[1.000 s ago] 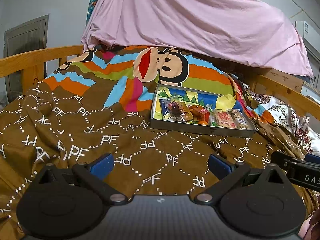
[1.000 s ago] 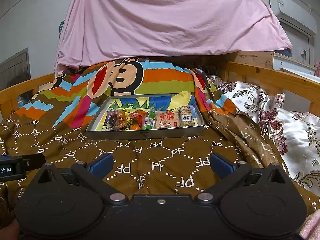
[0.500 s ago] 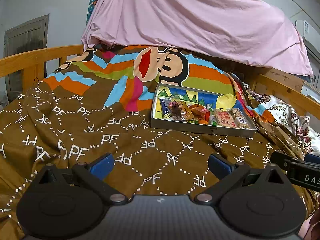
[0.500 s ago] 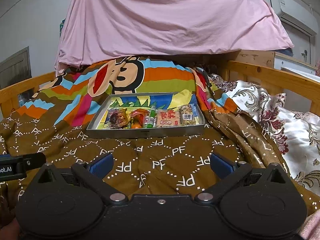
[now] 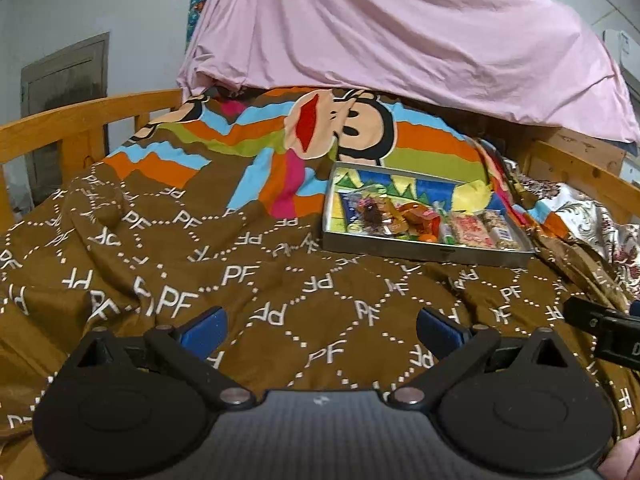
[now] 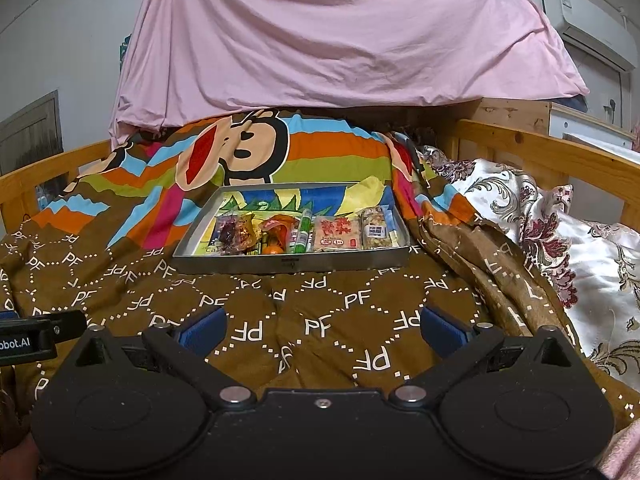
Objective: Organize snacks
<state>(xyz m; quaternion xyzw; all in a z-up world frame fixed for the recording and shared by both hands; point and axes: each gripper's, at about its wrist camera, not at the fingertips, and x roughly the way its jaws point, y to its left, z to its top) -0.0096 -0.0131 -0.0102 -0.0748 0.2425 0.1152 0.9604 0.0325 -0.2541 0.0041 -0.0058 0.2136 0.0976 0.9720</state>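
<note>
A shallow metal tray [image 5: 424, 251] [image 6: 292, 265] lies on the brown blanket. Several snack packets lie in a row along its near side: a dark red packet [image 6: 228, 236], an orange packet [image 6: 276, 228], a green tube [image 6: 304, 230], a red-printed cracker packet [image 6: 336, 234] and a nut bar [image 6: 376, 230]. My left gripper [image 5: 320, 328] is open and empty, low over the blanket, well short of the tray and left of it. My right gripper [image 6: 322, 326] is open and empty, facing the tray's front.
The brown PF-print blanket [image 6: 320, 320] covers the bed, with a striped monkey cushion [image 6: 256, 148] behind the tray. A pink sheet [image 6: 340, 40] hangs at the back. Wooden rails [image 5: 80, 128] [image 6: 540, 156] bound both sides. A floral satin quilt [image 6: 580, 248] lies at right.
Both grippers have drifted slightly forward, toward the tray. Jaws stay open and the snacks have not moved.
</note>
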